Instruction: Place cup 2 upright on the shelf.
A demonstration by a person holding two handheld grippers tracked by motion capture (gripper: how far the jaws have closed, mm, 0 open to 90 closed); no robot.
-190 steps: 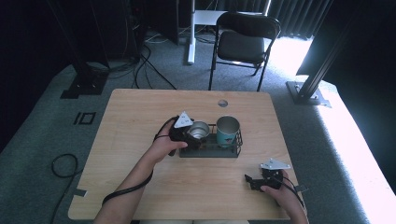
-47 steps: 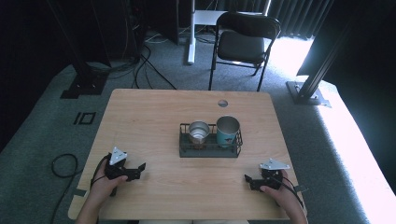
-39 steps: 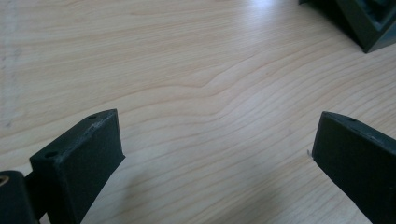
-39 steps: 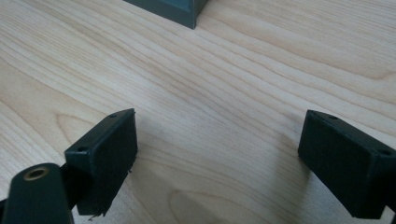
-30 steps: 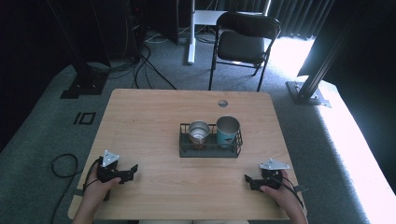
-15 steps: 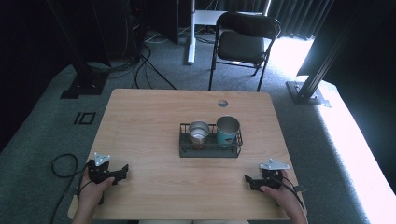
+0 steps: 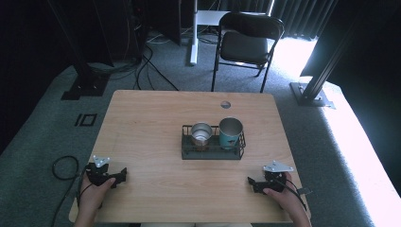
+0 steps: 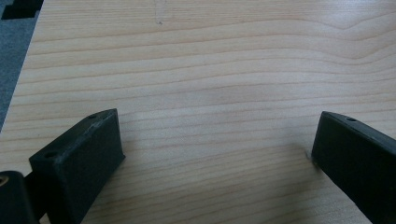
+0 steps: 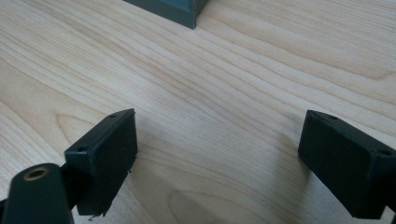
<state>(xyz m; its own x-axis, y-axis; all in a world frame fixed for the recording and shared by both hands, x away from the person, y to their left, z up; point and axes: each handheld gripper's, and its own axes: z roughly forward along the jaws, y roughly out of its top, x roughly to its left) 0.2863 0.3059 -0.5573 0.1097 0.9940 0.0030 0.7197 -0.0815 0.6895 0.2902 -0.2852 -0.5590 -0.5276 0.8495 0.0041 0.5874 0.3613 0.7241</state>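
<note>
Both claws, left claw (image 7: 124,174) and right claw (image 7: 249,182), are resting jaws apart and empty on the tabletop (image 7: 156,118), both cups, steel cup (image 7: 202,133) and teal cup (image 7: 230,131), sitting in the wire rack (image 7: 212,152) mid-table — placement looking done.

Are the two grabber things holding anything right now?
No, nothing is held. The left gripper and right gripper both rest open on the table, with bare wood between their fingers. The cups stay in the rack.

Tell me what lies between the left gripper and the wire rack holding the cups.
Bare wooden table, per the high view: nothing between left gripper and wire rack.
</note>
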